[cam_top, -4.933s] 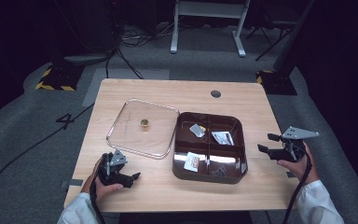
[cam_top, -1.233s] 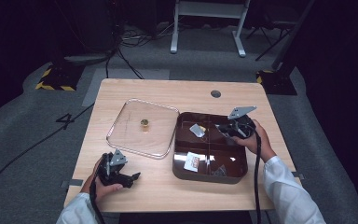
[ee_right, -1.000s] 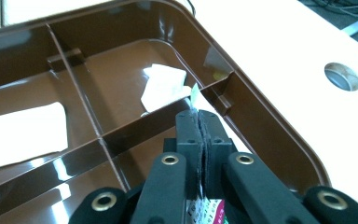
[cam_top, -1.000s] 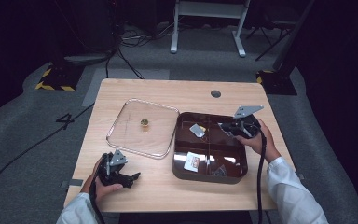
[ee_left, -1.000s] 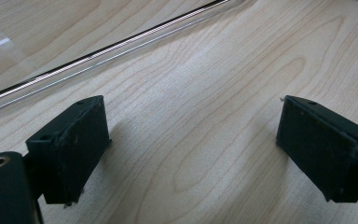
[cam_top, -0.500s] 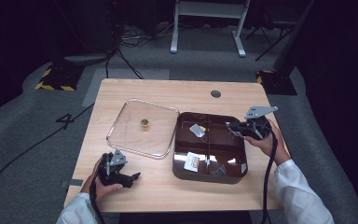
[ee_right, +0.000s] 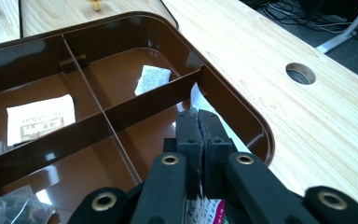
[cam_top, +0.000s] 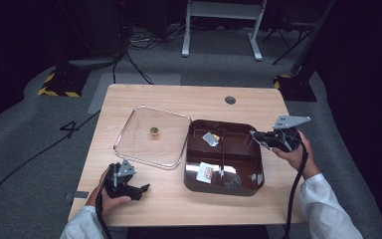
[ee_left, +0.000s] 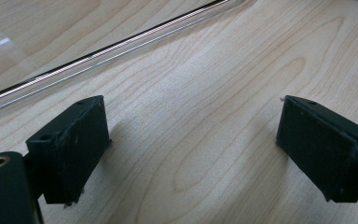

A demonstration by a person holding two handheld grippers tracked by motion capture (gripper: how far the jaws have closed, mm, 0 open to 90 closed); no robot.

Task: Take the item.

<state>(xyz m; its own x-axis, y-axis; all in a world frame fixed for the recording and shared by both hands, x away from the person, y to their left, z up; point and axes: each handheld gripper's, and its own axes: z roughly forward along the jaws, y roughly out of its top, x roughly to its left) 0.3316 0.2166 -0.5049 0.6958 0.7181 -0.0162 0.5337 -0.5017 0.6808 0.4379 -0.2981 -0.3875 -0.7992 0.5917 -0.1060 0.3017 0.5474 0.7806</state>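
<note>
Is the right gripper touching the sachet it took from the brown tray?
Touching. In the right gripper view, the right gripper has its jaws shut flat on the sachet, whose white edge sticks out above the brown tray.

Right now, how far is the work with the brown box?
Done: the clear lid lies on the table beside the brown tray. In hand: the right gripper is shut on a thin packet at the tray's edge. Left: other packets, such as the white one, lie in their compartments; the left gripper rests open on the table.
</note>
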